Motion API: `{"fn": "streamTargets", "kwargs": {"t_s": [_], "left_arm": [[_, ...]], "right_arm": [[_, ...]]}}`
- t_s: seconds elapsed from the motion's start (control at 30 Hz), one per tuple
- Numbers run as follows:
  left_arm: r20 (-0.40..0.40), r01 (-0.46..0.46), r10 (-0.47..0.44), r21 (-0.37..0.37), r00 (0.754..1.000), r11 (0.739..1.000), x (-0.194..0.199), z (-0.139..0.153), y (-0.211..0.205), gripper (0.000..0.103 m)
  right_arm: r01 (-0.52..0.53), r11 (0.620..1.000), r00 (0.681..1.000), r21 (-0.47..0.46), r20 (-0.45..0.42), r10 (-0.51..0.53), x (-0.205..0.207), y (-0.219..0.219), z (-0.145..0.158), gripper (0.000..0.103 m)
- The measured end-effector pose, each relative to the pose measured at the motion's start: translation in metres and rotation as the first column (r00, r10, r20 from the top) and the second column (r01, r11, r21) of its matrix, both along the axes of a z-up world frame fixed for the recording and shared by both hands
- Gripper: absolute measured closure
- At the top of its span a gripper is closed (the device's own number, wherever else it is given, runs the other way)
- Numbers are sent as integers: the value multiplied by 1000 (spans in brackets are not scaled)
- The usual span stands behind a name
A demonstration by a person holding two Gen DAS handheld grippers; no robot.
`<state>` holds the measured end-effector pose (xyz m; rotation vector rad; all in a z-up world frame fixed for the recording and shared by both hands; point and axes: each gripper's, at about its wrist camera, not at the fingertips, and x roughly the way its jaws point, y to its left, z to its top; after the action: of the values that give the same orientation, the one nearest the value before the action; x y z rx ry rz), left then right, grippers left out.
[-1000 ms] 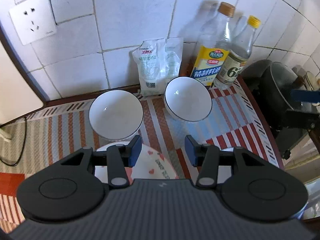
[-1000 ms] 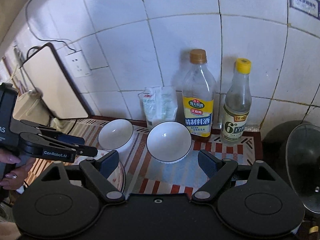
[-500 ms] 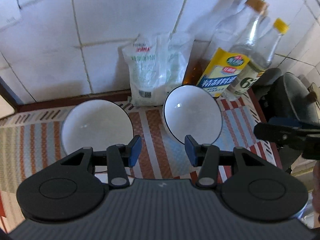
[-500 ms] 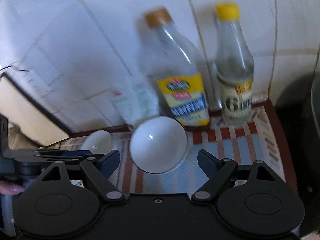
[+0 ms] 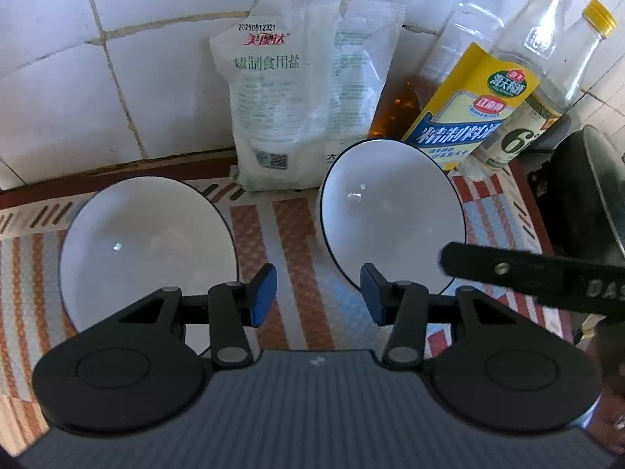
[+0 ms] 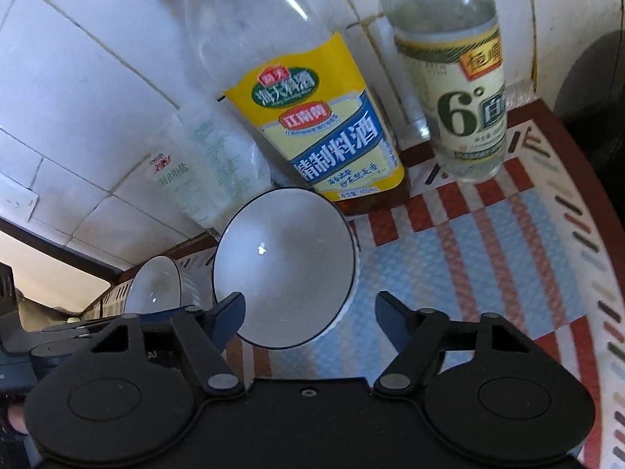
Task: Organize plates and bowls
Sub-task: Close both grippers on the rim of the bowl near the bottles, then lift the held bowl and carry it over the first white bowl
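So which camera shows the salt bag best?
The left wrist view. There the salt bag stands in the middle against the tiled wall, sharp enough to see its print. In the right wrist view the same bag is blurry, off to the left, partly hidden behind the big bottle.

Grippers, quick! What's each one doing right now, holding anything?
Left gripper: open, holding nothing, over the mat between the two bowls.
Right gripper: open, jaws have just been closing, around the right bowl's near rim, not gripping.
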<state>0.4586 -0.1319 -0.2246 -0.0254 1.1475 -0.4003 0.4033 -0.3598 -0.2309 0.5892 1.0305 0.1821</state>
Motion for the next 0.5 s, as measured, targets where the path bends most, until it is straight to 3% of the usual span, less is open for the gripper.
{"fn": "streamTargets", "kwargs": {"t_s": [0.27, 0.5], "left_arm": [[-46, -15, 12, -72, 999, 997, 3, -8, 5, 80], [-51, -22, 17, -86, 999, 996, 3, -13, 5, 87]], "right_arm": [[9, 1000, 1000, -3, -25, -9, 8, 13, -9, 44], [31, 999, 999, -25, -40, -32, 8, 12, -10, 60]]}}
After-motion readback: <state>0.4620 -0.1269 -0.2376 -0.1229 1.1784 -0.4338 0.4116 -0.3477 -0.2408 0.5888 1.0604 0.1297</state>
